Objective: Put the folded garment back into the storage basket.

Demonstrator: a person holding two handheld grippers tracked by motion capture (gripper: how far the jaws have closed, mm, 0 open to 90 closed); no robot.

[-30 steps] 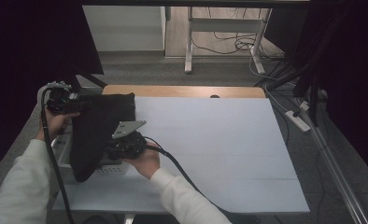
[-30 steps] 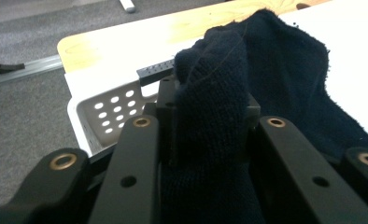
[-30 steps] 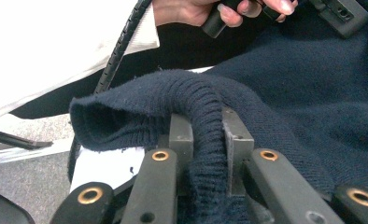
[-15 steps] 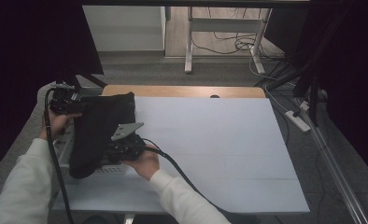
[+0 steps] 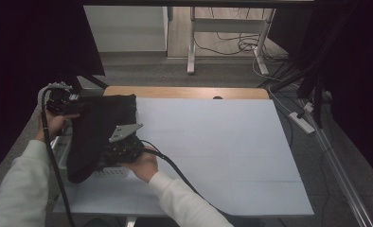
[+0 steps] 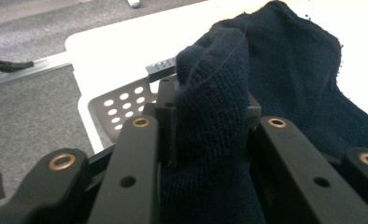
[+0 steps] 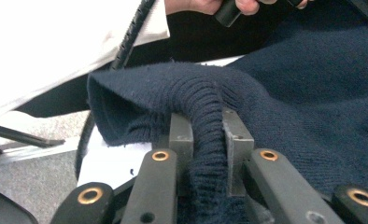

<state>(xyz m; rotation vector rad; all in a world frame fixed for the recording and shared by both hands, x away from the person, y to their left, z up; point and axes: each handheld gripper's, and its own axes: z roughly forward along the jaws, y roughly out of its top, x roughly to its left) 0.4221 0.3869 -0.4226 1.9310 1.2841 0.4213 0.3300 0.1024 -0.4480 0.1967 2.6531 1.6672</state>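
Observation:
A dark navy knit garment (image 5: 99, 130) hangs between both grippers over the table's left end. My left gripper (image 5: 80, 107) grips its far upper edge. In the left gripper view the left gripper (image 6: 208, 109) is shut on a bunched fold of the knit garment (image 6: 289, 70). My right gripper (image 5: 104, 151), topped by a grey plate, holds the garment's near side. The right gripper view shows the right gripper (image 7: 208, 128) shut on the ribbed hem of the garment (image 7: 313, 93).
A white perforated basket (image 5: 112, 173) sits under the garment at the table's left edge, also seen as the basket (image 6: 121, 100). The white table top (image 5: 213, 142) stretches to the right. Cables trail from both grippers. Table legs and floor cables lie beyond the far edge.
Both hands stay nearly in place. The garment's lower part has drawn in slightly to the left and hangs narrower.

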